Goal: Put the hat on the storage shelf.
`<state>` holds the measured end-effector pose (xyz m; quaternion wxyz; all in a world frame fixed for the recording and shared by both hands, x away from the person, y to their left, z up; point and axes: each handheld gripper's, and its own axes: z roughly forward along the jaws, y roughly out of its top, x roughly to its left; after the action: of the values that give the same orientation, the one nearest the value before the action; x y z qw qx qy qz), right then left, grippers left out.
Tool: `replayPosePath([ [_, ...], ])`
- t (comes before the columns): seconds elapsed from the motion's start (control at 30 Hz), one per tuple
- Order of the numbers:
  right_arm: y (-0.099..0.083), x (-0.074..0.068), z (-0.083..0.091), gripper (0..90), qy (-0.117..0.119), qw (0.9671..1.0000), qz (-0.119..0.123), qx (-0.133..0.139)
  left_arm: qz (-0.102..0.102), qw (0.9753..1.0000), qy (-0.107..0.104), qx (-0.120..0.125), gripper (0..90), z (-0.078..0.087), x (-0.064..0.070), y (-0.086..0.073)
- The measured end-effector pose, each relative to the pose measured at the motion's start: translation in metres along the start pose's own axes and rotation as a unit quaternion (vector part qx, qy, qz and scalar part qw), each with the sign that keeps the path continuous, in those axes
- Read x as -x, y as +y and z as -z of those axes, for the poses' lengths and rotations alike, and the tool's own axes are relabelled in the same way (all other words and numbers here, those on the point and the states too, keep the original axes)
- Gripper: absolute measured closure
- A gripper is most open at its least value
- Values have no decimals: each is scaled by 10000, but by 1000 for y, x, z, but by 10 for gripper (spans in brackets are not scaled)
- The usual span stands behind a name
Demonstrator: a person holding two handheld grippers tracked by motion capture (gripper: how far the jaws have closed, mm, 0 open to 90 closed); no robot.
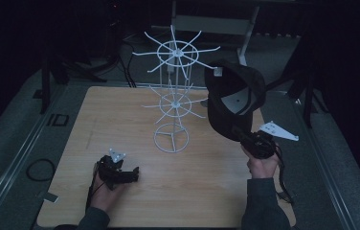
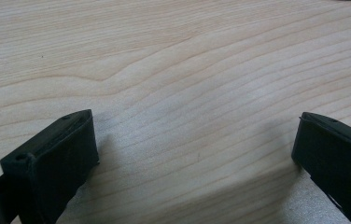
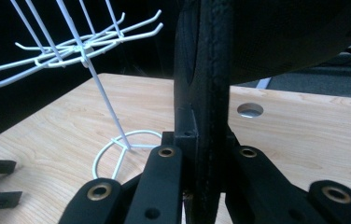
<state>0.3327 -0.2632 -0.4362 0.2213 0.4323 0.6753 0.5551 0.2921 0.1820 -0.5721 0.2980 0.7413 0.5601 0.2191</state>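
A black cap (image 1: 233,98) hangs in the air to the right of the white wire hook rack (image 1: 173,103), close to its hook tips. My right gripper (image 1: 241,133) is shut on the cap's brim from below. In the right gripper view the jaws clamp the brim's edge (image 3: 209,93), with the rack (image 3: 85,46) to the left. My left gripper (image 1: 134,173) rests low on the wooden table (image 1: 207,191) at the front left. In the left gripper view its jaws stand wide apart, my left gripper (image 2: 194,135) open over bare wood.
The rack's ring base (image 1: 171,138) stands at the table's middle. A round cable hole (image 3: 249,110) lies in the tabletop beyond the cap. A table frame (image 1: 211,24) stands behind, and a cable loop (image 1: 40,168) lies on the floor at left.
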Motion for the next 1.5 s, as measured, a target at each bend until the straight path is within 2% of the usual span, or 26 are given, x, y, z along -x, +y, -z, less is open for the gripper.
replayPosePath([
  [0.87, 12, -10, 14, 866, 13, 9997, 163, 206, -6, 10000, -6, -9, 1, 0, 0, 0],
  [1.5, 20, -15, 18, 866, -1, 9992, 259, 308, 0, 10000, 1, -2, 1, 0, 0, 0],
])
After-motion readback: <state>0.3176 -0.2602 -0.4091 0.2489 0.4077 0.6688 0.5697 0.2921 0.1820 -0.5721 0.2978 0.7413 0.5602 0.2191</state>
